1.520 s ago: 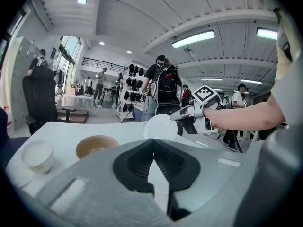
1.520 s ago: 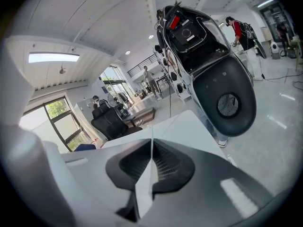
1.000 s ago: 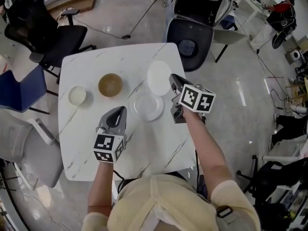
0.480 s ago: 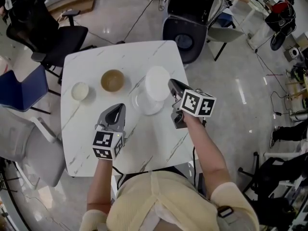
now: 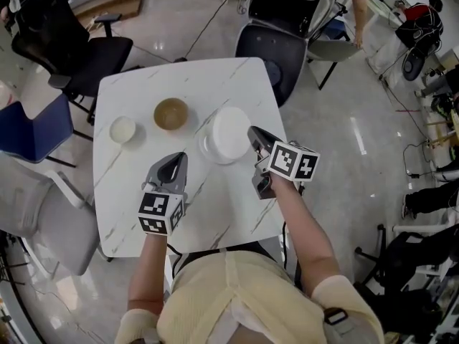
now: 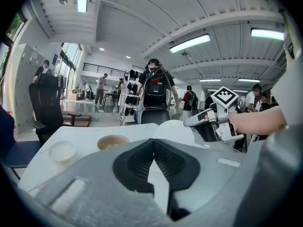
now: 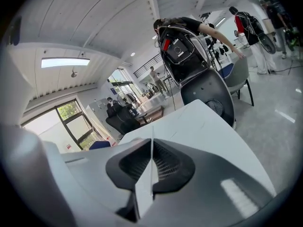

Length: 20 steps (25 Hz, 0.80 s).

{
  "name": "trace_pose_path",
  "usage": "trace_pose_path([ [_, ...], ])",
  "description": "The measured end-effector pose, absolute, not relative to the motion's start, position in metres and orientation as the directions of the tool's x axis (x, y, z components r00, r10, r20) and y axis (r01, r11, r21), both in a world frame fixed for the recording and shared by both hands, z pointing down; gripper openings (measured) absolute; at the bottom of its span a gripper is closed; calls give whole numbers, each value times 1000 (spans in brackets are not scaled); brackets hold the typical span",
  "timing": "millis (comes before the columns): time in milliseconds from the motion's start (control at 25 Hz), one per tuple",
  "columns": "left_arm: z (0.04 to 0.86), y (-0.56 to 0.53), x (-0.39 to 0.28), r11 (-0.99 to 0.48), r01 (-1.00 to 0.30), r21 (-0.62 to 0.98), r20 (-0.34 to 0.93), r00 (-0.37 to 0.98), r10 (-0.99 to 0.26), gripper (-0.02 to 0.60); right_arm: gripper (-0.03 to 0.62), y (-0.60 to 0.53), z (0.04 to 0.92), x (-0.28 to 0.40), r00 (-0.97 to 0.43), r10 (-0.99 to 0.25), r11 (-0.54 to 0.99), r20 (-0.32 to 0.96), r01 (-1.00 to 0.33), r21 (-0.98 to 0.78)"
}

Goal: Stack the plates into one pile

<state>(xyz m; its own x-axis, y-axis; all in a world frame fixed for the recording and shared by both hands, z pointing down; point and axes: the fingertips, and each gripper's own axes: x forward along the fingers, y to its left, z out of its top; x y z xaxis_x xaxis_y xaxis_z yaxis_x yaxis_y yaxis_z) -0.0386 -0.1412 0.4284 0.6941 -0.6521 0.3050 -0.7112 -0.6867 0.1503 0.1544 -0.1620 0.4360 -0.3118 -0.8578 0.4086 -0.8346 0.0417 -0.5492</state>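
My right gripper is shut on the rim of a white plate. It holds the plate just above a second pale plate on the white marble table; whether the two touch I cannot tell. In the right gripper view the held plate shows edge-on as a thin white line between the jaws. My left gripper is shut and empty, nearer the table's front and left of the plates. In the left gripper view its jaws meet, with the white plate and the right gripper beyond.
A brown bowl and a small white bowl stand on the table's left half. Office chairs crowd the far edge and left side. A person stands beyond at the right.
The right gripper has carried the white plate from the far side of the pale plate to over it. The left gripper has hardly shifted.
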Motion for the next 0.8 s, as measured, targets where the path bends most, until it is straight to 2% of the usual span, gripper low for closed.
trace_pose_path([
  [400,426,-135,-45,-675,-723,147,311,682,-662,0,17,-149,447,146,-324,-861,-5,392,-766,-643],
  [800,435,-132,-46,-658,-737,153,329,666,-669,0,17,-147,472,158,-263,-861,-84,435,-770,-632],
])
